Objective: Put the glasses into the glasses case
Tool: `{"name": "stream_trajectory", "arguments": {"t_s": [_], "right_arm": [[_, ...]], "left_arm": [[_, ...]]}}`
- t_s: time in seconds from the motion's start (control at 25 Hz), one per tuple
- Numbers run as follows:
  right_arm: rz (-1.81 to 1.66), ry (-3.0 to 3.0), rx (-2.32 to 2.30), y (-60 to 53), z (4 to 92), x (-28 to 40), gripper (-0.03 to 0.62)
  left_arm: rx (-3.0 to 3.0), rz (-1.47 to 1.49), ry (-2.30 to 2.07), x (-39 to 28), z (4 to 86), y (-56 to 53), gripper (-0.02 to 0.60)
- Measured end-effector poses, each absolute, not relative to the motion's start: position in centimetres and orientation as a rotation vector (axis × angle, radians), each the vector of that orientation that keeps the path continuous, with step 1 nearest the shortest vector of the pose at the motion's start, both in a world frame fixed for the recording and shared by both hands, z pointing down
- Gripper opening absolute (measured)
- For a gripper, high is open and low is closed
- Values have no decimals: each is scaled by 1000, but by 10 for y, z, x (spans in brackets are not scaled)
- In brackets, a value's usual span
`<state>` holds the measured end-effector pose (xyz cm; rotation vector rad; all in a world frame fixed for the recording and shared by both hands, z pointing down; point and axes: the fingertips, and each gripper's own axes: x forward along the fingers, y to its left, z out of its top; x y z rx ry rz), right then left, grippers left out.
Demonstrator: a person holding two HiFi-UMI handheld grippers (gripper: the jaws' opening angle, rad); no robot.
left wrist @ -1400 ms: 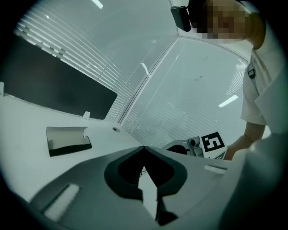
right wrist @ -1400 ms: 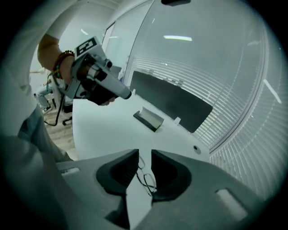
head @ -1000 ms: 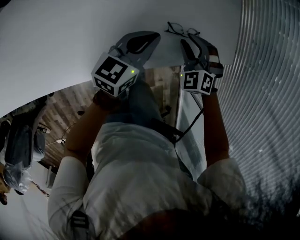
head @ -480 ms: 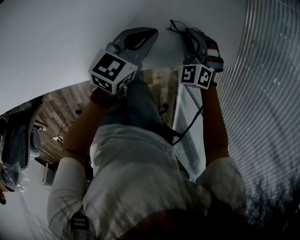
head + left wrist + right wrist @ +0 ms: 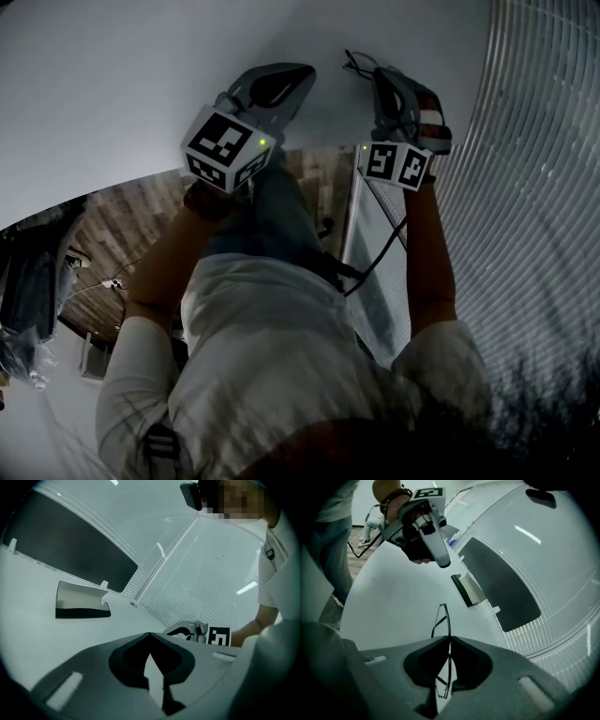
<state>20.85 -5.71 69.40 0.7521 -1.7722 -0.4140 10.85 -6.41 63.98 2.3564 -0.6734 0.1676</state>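
The thin dark-framed glasses (image 5: 443, 620) stand edge-on between the tips of my right gripper (image 5: 449, 640). Its jaws have just been closing, and they are now shut on the frame. In the head view only a bit of the glasses (image 5: 355, 64) sticks out past the right gripper (image 5: 380, 75) on the white table (image 5: 141, 75). The open glasses case (image 5: 467, 590) lies a short way ahead of it; it shows as a dark-edged box (image 5: 79, 603) in the left gripper view. My left gripper (image 5: 150, 633) hovers with its tips together and nothing between them, left of the right one.
A dark rectangular panel (image 5: 501, 588) lies in the table behind the case. A ribbed surface (image 5: 534, 187) runs along the right side. The table edge and wooden floor (image 5: 122, 225) are near the person's body.
The right gripper has slid forward over the glasses and its jaws have closed on the frame; the glasses are now mostly hidden under it in the head view. The left gripper has stayed put.
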Motion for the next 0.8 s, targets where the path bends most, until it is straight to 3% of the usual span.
{"name": "stream_trajectory", "arguments": {"t_s": [0.8], "right_arm": [[-745, -1804, 598, -150, 647, 133, 15]], "left_arm": [[2313, 21, -913, 45, 616, -124, 0]]}}
